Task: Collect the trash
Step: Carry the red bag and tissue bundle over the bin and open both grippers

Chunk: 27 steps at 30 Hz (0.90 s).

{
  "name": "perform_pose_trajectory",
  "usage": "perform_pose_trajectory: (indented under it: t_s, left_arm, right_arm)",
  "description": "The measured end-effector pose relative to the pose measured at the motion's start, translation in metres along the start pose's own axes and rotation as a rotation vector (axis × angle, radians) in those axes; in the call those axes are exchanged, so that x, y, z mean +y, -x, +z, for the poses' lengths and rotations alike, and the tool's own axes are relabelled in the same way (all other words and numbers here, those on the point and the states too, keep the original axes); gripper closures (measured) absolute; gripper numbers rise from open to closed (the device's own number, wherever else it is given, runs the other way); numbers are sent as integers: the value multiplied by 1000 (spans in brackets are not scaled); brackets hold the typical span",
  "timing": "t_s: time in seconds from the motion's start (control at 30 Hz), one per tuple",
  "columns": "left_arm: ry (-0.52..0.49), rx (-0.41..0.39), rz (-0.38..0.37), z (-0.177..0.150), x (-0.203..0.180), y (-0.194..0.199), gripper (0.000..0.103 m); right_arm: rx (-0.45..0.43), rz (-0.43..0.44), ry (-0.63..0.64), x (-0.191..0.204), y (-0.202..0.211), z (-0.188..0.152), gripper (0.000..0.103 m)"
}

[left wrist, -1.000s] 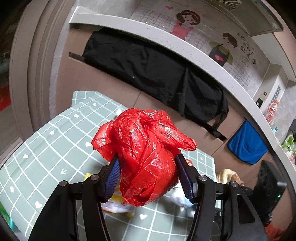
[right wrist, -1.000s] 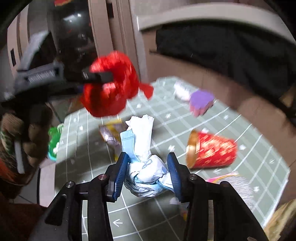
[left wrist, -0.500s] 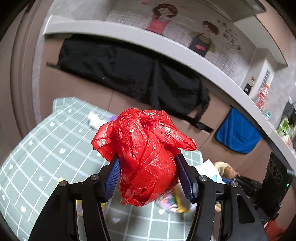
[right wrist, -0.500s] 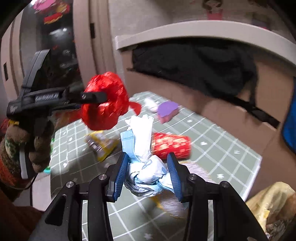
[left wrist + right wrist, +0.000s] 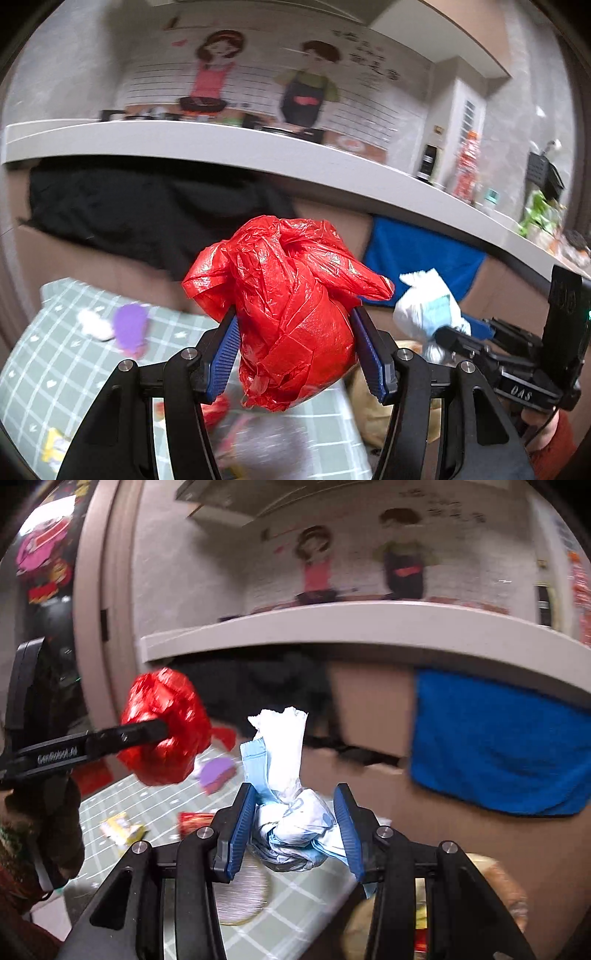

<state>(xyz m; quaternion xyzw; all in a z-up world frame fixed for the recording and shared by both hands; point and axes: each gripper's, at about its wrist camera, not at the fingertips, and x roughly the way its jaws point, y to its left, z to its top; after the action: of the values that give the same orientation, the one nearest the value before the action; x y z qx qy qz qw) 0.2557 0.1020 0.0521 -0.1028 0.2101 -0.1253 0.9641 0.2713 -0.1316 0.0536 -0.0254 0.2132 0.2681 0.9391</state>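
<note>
My left gripper (image 5: 295,350) is shut on a crumpled red plastic bag (image 5: 288,310) and holds it in the air above the right end of the green checked table (image 5: 44,373). The red bag also shows in the right wrist view (image 5: 162,727). My right gripper (image 5: 293,827) is shut on a knotted white and light-blue bag (image 5: 291,812), also held in the air; that bag shows in the left wrist view (image 5: 428,306) to the right of the red one. A yellowish bag (image 5: 491,878) lies low beyond the table's right edge.
On the table lie a purple piece (image 5: 129,325), a white wad (image 5: 94,321), a yellow wrapper (image 5: 122,827), a red cup (image 5: 195,821) and a round mesh disc (image 5: 242,890). Behind stand a counter (image 5: 258,151) with black cloth (image 5: 147,206) and blue cloth (image 5: 421,251).
Both grippers have risen and swung right with their bags still held. The table has dropped low and left in both views, and the blue cloth and yellowish bag have come into sight.
</note>
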Motion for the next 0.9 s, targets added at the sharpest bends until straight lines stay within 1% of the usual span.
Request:
perform_pose_trajectory:
  t_s: [0.13,0.23,0.33,0.43,0.53,0.7,0.9]
  left_arm:
    - [-45,17,-58,-1,-43,-27,44]
    - [-77,44,-114,-7,-77,-49,44]
    - [-104,70,-170,-16,-104,-67,44]
    - [-124,99,-205,-24,-127,-81,44]
    - [-131,126,-222,-32,-140,-93,44]
    - [-129,166,-221,-43,-151,-109,44]
    - [-135,193,-198,-53,-155,-120,44]
  right_arm:
    - [-19,-85,-44,-44,25,-5,62]
    - [-29,-145,-78,-73,41,-11,62]
    - [-40,-189,-107,-92,55,-18,62]
    - [-43,-228,-146,-114,67,-27,62]
    - [-33,-253,-171,-128,70,-34,62]
    - [-23,-271,-213,-147,73,-48,62]
    - [-4,-272,-225,-150,67,-60,62]
